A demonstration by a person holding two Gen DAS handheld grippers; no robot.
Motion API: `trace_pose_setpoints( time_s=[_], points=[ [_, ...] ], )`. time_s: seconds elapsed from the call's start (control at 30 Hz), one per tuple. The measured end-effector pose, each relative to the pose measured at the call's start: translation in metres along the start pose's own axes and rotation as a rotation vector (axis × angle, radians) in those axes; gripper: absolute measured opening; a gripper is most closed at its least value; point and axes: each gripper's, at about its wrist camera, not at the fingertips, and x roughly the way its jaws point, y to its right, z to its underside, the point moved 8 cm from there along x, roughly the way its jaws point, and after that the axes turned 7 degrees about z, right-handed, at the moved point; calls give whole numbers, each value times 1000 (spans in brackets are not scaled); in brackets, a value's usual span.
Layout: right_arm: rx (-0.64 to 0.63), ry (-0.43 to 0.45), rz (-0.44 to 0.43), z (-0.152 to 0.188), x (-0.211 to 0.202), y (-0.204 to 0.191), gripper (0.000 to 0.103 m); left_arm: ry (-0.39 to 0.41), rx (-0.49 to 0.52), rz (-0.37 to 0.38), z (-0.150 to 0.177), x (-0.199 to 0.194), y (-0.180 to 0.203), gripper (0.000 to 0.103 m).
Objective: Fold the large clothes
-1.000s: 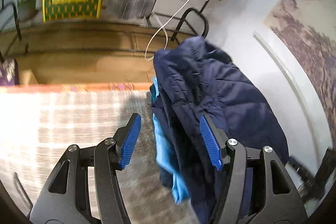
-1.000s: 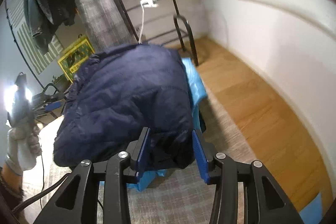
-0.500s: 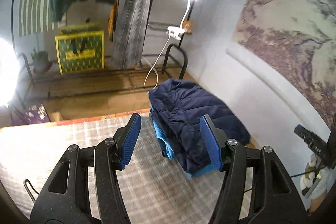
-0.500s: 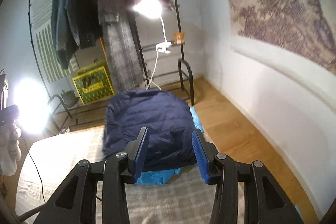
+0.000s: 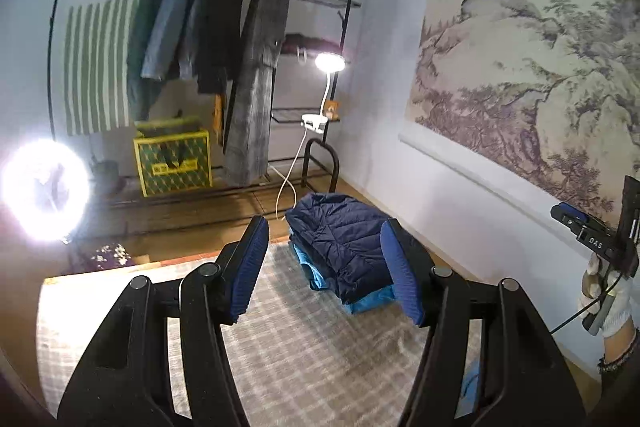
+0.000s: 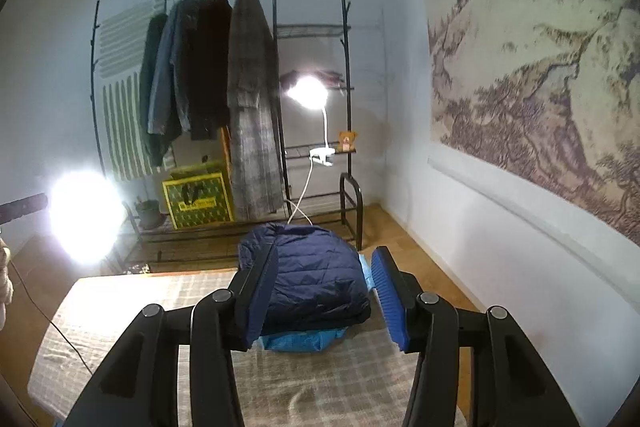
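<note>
The folded navy quilted puffer jacket (image 6: 310, 279) is seen lying beyond the fingertips on a bright blue folded garment (image 6: 298, 341) at the far edge of the checked beige cloth-covered surface (image 6: 328, 379); the left gripper (image 5: 324, 267) is held apart, empty; the right gripper (image 6: 324, 297) has just been widening, nothing between; bare cloth is left below both.

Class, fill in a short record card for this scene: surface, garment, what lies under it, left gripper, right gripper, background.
surface: checked cloth on a table
garment: navy puffer jacket, folded, at the far end
under it: light blue garment, edges showing
left gripper: open, empty, above the table
right gripper: open, empty, jaws just widening
background: clothes rack with hung coats, clip lamp
</note>
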Motion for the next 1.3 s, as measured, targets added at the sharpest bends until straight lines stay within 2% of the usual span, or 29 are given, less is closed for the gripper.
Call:
trace_pose_setpoints(
  time_s=[0.07, 0.23, 0.47, 0.57, 0.63, 0.7, 0.77, 0.8, 0.83, 1.1, 1.23, 1.3],
  points=[
    [3, 15, -3, -3, -18, -1, 56, 17, 3, 7, -1, -28, 3, 62],
    [7, 37, -10, 3, -58, -9, 58, 30, 29, -1, 11, -76, 8, 62],
    [-10, -6, -14, 38, -70, -30, 59, -25, 38, 13, 63, -98, 13, 62],
    [0, -27, -19, 56, -64, -37, 61, -63, 38, 17, 94, -93, 15, 62],
    [10, -42, -13, 67, -57, -40, 61, -83, 43, 15, 112, -87, 15, 70],
    [11, -54, -5, 76, -52, -45, 61, -89, 47, 11, 130, -81, 16, 72],
    [11, -57, 10, 88, -46, -50, 75, -88, 54, 4, 143, -73, 17, 74],
    [13, -53, 15, 90, -45, -53, 84, -92, 59, 1, 150, -68, 18, 78],
    [14, -44, 23, 94, -43, -56, 87, -94, 63, -1, 156, -63, 19, 81],
    [13, -38, 46, 119, -16, -86, 88, -89, 83, -14, 183, -32, 16, 90],
    [14, -24, 67, 127, 1, -97, 96, -80, 100, -36, 191, -20, 12, 96],
    [18, -25, 68, 130, 9, -102, 96, -70, 92, -43, 192, -15, 7, 97]
  ],
)
